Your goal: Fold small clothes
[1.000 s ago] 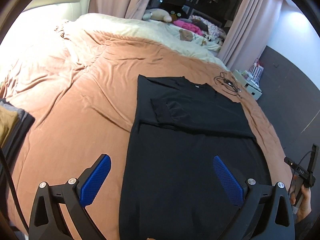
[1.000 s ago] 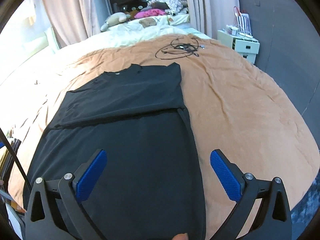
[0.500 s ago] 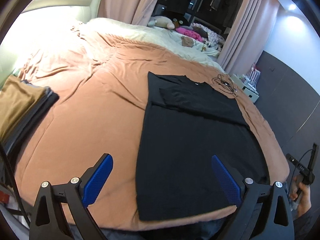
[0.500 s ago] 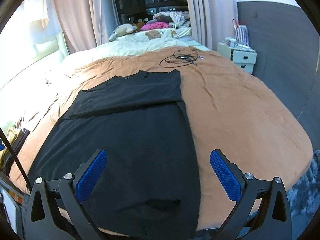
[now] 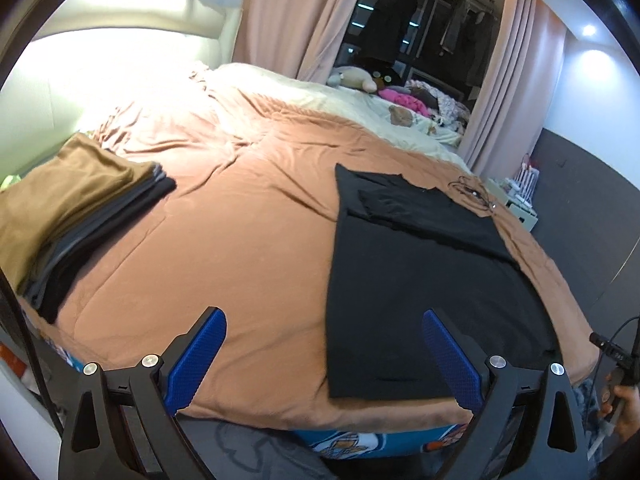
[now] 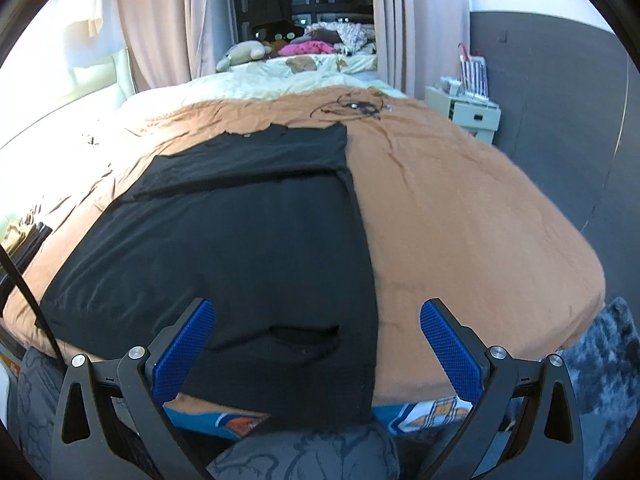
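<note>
A black T-shirt (image 5: pixel 416 264) (image 6: pixel 248 240) lies flat on the orange-brown bedspread (image 5: pixel 240 240), sleeves folded in over the body, collar at the far end. Its hem hangs a little over the near edge of the bed in the right wrist view. My left gripper (image 5: pixel 324 356) hovers open at the near bed edge, left of the shirt's hem. In its own view my right gripper (image 6: pixel 316 348) hangs open above the hem, nothing between its blue pads. Neither gripper touches the cloth. A hand holding the right gripper (image 5: pixel 616 384) shows at the lower right of the left wrist view.
A stack of folded clothes (image 5: pixel 68 216), brown on top, sits at the bed's left edge. A tangle of black cable (image 6: pixel 354 106) lies beyond the shirt's collar. Plush toys and pink clothes (image 6: pixel 304 48) crowd the far end. A white bedside cabinet (image 6: pixel 468 114) stands on the right.
Both grippers have drawn back and risen away from the shirt; the near bed edge and the folded stack have come into view. The shirt has not moved. Jaws stay open.
</note>
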Available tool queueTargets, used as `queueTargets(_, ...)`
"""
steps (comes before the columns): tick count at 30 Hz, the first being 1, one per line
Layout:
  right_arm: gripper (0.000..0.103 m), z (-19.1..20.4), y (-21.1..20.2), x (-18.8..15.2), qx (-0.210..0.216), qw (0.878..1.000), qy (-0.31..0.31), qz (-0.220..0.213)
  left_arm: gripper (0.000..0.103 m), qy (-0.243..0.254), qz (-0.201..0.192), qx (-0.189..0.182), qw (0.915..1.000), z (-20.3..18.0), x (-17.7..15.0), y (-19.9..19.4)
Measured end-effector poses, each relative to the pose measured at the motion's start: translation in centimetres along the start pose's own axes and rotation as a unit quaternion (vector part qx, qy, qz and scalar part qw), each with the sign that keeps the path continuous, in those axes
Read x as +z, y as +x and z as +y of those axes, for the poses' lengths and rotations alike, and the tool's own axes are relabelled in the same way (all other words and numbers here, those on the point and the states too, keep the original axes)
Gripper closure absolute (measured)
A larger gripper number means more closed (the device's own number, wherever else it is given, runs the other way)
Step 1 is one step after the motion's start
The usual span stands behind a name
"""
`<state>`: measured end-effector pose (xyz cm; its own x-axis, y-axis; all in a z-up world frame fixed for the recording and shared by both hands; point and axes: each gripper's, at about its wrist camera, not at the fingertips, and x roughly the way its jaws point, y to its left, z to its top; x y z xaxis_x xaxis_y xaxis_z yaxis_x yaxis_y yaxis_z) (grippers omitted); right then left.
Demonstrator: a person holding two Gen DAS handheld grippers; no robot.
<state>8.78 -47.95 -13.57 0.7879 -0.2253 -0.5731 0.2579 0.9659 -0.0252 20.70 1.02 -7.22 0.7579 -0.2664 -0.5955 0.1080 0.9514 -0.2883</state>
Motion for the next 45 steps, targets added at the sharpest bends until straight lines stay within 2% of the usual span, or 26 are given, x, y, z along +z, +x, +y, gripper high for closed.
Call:
queueTargets(2,0.000,0.0,0.1,0.0,0.010,1.000,0.002,0.001,0.004,-0.007,0.014,0.000,0.9999,0.9,-0.6,0.6)
queueTargets(4,0.000,-0.2,0.4,-0.3,0.001,1.000,-0.001,0.006,0.004,-0.004,0.024,0.006,0.9997,1.6,-1.1,1.1)
queueTargets(8,0.000,-0.5,1.8,-0.4,0.006,1.000,-0.003,0.029,0.004,-0.009,0.055,-0.009,0.9984,3.3,-2.1,3.0)
queueTargets(10,0.000,-1.2,2.6,-0.5,0.020,0.999,0.010,0.043,0.011,-0.017,0.070,-0.017,0.9973,4.1,-2.4,4.0)
queueTargets(11,0.001,-1.7,3.0,-0.5,0.024,0.998,0.017,0.048,0.018,-0.022,0.079,-0.022,0.9964,4.5,-2.6,4.6)
queueTargets(15,0.012,-3.6,4.5,-0.5,0.040,0.996,0.048,0.069,0.041,-0.040,0.118,-0.031,0.9918,5.6,-3.2,7.0)
queueTargets(18,0.022,-4.8,5.1,-0.4,0.037,0.995,0.065,0.072,0.044,-0.041,0.139,-0.039,0.9887,5.6,-3.6,8.8)
queueTargets(21,0.026,-6.3,5.8,-0.7,0.050,0.991,0.093,0.076,0.050,-0.045,0.153,-0.055,0.9857,5.1,-3.7,10.0)
queueTargets(26,0.028,-8.8,6.7,-0.8,0.060,0.987,0.131,0.076,0.050,-0.050,0.162,-0.084,0.9820,3.7,-3.0,11.9)
queueTargets(30,0.028,-10.8,7.2,-0.6,0.095,0.978,0.171,0.075,0.050,-0.061,0.176,-0.103,0.9770,3.0,-2.1,13.7)
queueTargets(35,0.028,-12.4,7.8,-0.8,0.126,0.968,0.199,0.083,0.052,-0.081,0.195,-0.108,0.9715,2.8,-2.1,15.8)
queueTargets(41,0.029,-13.3,8.5,-1.6,0.174,0.956,0.223,0.081,0.053,-0.109,0.203,-0.126,0.9648,3.1,-2.0,16.6)
queueTargets(44,0.046,-13.6,8.7,-2.5,0.213,0.944,0.236,0.084,0.054,-0.130,0.207,-0.137,0.9601,3.6,-2.0,16.7)
queueTargets(45,0.046,-13.7,8.9,-2.8,0.227,0.939,0.242,0.089,0.055,-0.131,0.208,-0.136,0.9597,3.6,-2.0,16.7)
